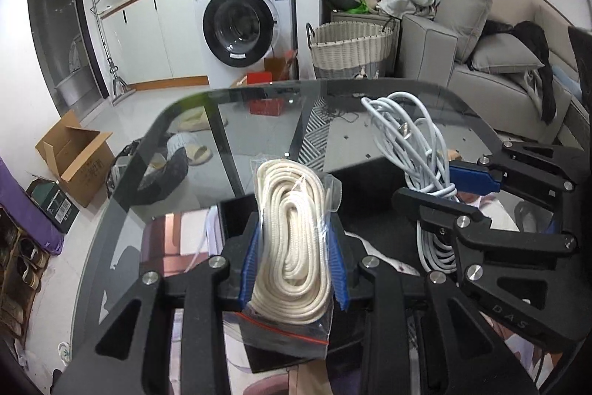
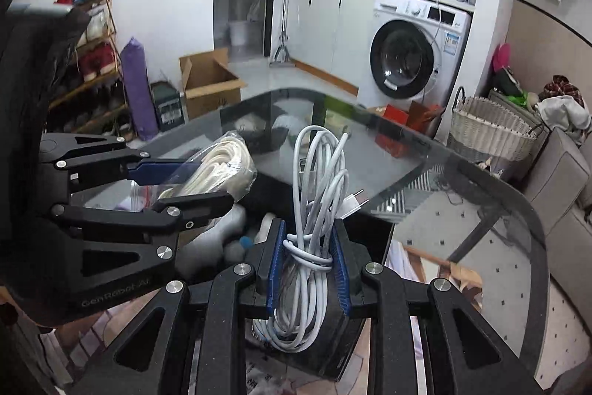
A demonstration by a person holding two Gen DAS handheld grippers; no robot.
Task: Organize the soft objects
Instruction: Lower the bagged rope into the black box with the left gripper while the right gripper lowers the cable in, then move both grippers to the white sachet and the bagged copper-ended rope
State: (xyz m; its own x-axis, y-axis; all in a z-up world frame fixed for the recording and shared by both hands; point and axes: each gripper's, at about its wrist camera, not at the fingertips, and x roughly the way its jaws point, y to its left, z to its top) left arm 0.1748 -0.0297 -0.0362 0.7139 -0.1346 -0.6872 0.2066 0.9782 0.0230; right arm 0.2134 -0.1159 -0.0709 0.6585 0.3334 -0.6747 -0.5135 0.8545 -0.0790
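Two handheld grippers are held side by side above a dark glass table [image 1: 259, 106], each already loaded. In the left wrist view, the left gripper [image 1: 294, 269] is closed onto a rope [image 1: 292, 236], a cream coil sealed in a clear zip bag with a red strip at its lower end. The coil's long axis runs straight up the centre of the frame, along the fingers, with the blue pads pressed against both of its sides.

In the right wrist view, the right gripper [image 2: 309, 269] is clamped onto a cable [image 2: 314, 210], a white bundle tied round its middle by one wrap, a plug showing at its upper right. It too stands lengthwise along the fingers.

A black box [image 1: 370, 184] is seen just beneath both loads, in the lower centre of each view, so the likely drop lies directly below. Neither gripper looks clearly nearer to it. A grey plush shape [image 2: 218, 247] seems to lie inside, lower left.
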